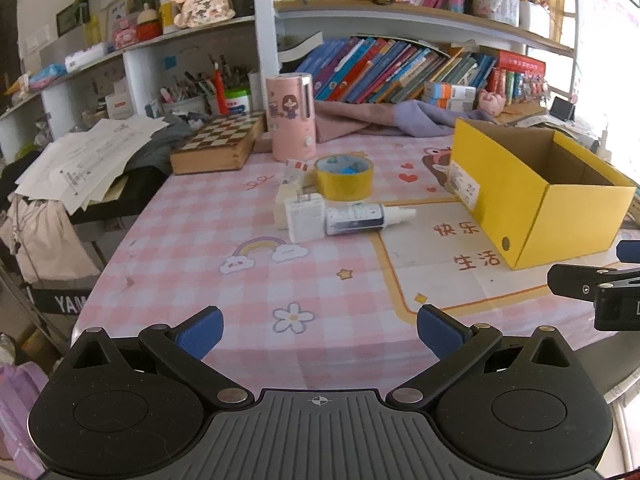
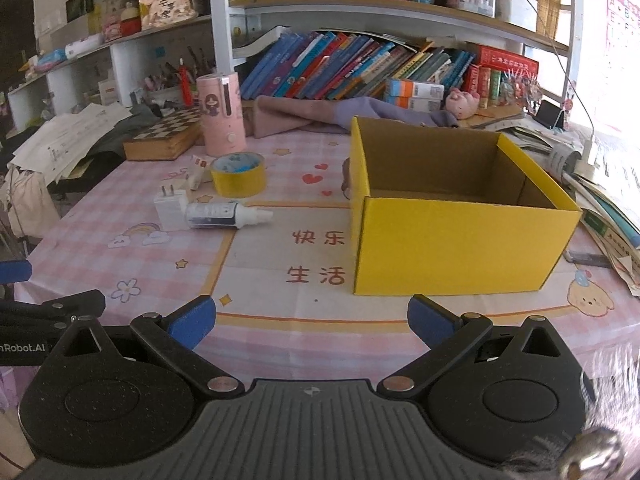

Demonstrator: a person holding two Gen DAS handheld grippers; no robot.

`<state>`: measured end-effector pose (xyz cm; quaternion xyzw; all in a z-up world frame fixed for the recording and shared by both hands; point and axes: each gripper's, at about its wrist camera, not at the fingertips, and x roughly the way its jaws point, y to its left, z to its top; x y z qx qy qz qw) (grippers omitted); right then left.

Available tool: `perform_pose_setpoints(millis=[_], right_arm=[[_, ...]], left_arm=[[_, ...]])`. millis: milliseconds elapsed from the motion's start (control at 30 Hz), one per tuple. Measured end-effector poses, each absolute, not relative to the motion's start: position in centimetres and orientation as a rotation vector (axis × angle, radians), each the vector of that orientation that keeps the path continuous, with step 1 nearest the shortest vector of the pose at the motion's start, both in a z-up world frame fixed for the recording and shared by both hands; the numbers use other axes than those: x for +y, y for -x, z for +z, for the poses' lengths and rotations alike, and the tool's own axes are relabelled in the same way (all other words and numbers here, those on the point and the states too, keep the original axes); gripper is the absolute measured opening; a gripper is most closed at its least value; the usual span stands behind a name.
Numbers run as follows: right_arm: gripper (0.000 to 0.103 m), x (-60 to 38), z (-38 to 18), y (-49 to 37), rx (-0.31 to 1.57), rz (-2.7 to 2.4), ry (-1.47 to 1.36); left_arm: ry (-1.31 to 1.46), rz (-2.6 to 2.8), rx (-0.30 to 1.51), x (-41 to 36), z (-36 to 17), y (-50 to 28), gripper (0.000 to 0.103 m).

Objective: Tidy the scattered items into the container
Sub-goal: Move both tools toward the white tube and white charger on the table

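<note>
An open yellow cardboard box (image 1: 560, 216) (image 2: 460, 248) stands on the pink checked tablecloth, nothing visible inside it. To its left lie a yellow tape roll (image 1: 344, 176) (image 2: 238, 176), a white plug charger (image 1: 305, 218) (image 2: 170, 208), a white spray bottle on its side (image 1: 360, 218) (image 2: 224, 216) and a small cream tube (image 1: 290, 184) (image 2: 197, 174). My left gripper (image 1: 320, 332) is open, low over the table's near edge, well short of the items. My right gripper (image 2: 312, 322) is open in front of the box. Each gripper shows at the other view's side edge.
A pink cylinder appliance (image 1: 291, 118) (image 2: 222, 114) and a wooden chessboard box (image 1: 218, 144) (image 2: 164, 136) stand behind the items. Folded cloth (image 2: 320, 116), books and a shelf unit line the back. Loose papers (image 1: 88, 156) pile at the left, more papers (image 2: 604, 216) at the right.
</note>
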<state>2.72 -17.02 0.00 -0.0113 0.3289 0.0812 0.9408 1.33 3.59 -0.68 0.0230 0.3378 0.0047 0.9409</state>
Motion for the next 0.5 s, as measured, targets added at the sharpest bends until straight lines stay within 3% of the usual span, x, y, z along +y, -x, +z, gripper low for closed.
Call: perform_pose_setpoints(millis=[500], right_arm=[[0.103, -13.1, 0.3, -4.6, 0.664, 0.258, 0.096]], left_arm=[[0.020, 0.036, 0.675, 6.7, -0.6, -1.4, 0.103]])
